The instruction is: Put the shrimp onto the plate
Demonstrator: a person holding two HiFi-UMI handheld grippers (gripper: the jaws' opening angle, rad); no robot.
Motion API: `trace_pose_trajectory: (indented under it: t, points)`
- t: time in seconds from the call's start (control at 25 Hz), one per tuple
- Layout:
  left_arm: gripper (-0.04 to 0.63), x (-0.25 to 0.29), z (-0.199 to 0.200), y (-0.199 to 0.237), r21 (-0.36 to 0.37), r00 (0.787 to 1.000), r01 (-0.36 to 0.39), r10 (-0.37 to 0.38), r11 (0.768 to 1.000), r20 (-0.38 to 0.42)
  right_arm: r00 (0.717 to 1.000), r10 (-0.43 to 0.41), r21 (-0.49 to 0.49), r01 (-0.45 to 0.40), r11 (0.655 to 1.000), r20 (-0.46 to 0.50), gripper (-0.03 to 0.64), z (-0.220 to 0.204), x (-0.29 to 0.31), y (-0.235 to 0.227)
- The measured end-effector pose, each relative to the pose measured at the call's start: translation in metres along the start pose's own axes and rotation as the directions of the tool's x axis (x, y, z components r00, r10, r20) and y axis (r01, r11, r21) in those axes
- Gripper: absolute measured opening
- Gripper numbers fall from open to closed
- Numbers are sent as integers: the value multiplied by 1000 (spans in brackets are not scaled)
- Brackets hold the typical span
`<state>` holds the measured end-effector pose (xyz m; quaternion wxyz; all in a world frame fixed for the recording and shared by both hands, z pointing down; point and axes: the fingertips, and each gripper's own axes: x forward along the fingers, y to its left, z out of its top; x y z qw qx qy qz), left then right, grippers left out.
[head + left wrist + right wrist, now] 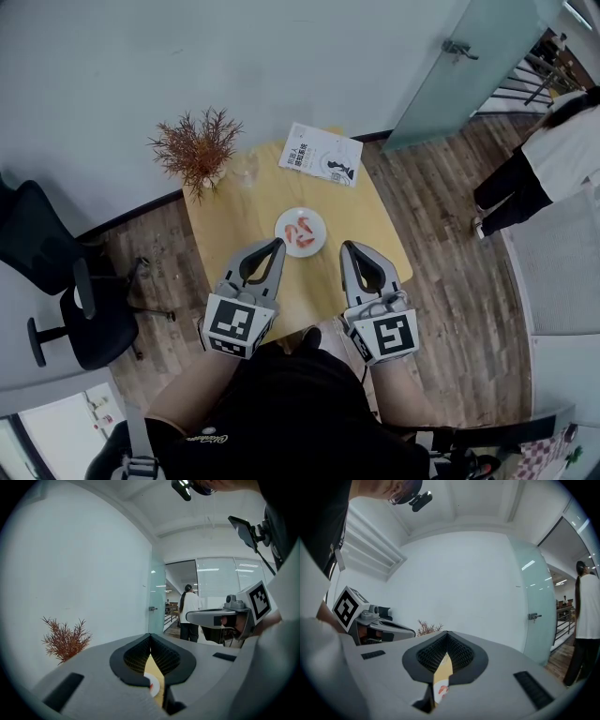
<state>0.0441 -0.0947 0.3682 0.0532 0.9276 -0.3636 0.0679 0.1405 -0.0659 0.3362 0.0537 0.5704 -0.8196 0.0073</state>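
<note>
A small white plate (315, 221) sits in the middle of the yellow table (234, 216), and the red shrimp (298, 232) lie on it. My left gripper (278, 244) hovers just left of the plate, its jaws shut with nothing between them. Just right of the plate is my right gripper (345, 247), also shut and empty. In the left gripper view the jaws of the left gripper (150, 637) meet at the tips, and a sliver of plate (153, 686) shows through the gap. The right gripper (447, 634) likewise frames the plate and a shrimp (440, 689).
A dried red plant (197, 148) in a vase stands at the table's far left corner, with a clear glass (246, 171) beside it. A booklet (321, 155) lies at the far right. A black office chair (70, 300) is at left. A person (548, 155) stands by the glass door (459, 66).
</note>
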Motion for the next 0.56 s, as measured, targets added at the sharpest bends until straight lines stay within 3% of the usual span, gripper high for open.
trace_pose_trajectory:
  t: [0.56]
  points:
    - [5, -12, 8, -4, 5, 1000, -11, 11, 1000, 20, 1000, 13, -10, -13, 1000, 5, 2, 6, -9, 11]
